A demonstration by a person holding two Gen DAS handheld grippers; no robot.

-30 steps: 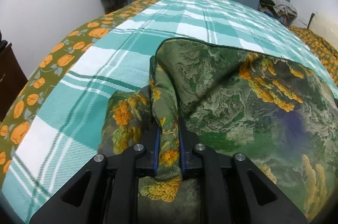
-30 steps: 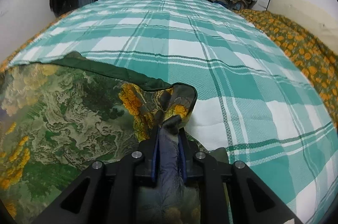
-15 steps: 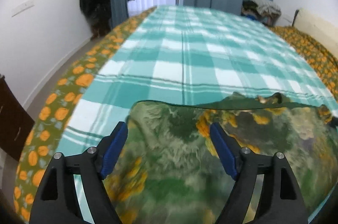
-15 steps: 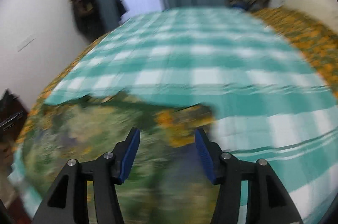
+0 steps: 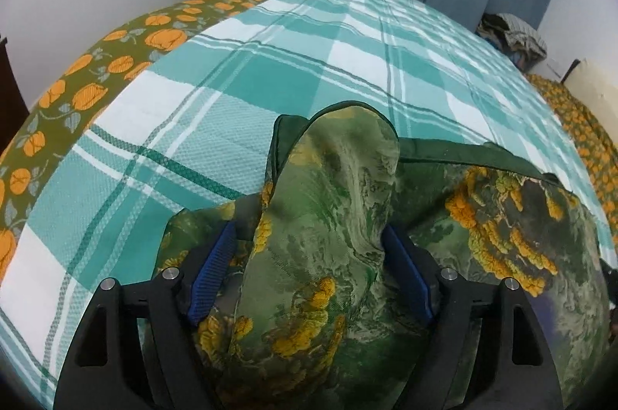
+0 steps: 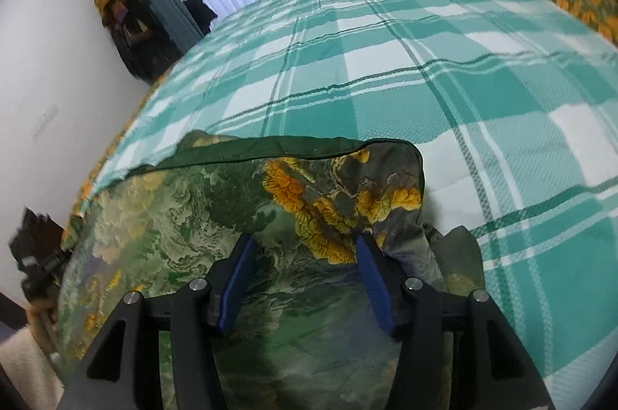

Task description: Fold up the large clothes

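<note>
Left gripper [image 5: 309, 271]: your jaws have just been opening and stand apart, a raised hump of the green printed garment [image 5: 483, 216] between them, unclamped.
Right gripper [image 6: 305, 274]: jaws likewise just opened, apart over the garment's corner.
Garment: lies on the plaid bedspread [image 5: 270, 70], near its front edge.
Advice: lower squarely and pinch the dark hem [image 6: 270, 145] before folding.

Garment [image 5: 340, 216] green, orange-yellow print, perhaps foliage; bedspread [image 5: 270, 70] teal-white plaid; pads [image 6: 239, 278] blue.

Garment [image 5: 483, 216] on blanket [image 5: 270, 81]
</note>
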